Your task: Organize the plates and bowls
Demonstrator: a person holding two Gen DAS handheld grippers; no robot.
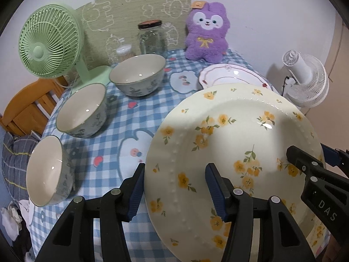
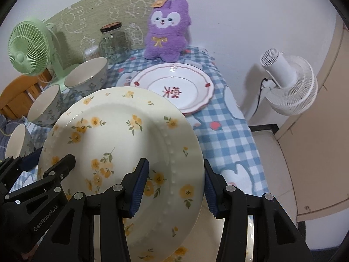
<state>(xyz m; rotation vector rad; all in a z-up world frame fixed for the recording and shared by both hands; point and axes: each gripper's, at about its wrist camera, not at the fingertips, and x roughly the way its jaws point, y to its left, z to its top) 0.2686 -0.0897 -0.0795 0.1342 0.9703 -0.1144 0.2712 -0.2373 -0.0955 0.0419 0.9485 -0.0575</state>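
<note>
Floral plate (image 1: 235, 135) | both tongs, left (image 1: 174, 187) and right (image 2: 174, 187), clamped on its rim, lifted | step: stacking plates | next: lower squarely onto red-trimmed plate (image 2: 174, 85).

— Where's the plate?
— My cream plate (image 1: 235, 135) with yellow flowers hangs tilted above what may be a matching plate (image 2: 205, 235).
— Others?
— Red-trimmed plate (image 2: 174, 87) flat behind; three floral bowls (image 1: 84, 110) upright left.

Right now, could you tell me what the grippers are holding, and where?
Both straddle the yellow-flowered plate at opposite rims: left gripper, right gripper.
</note>
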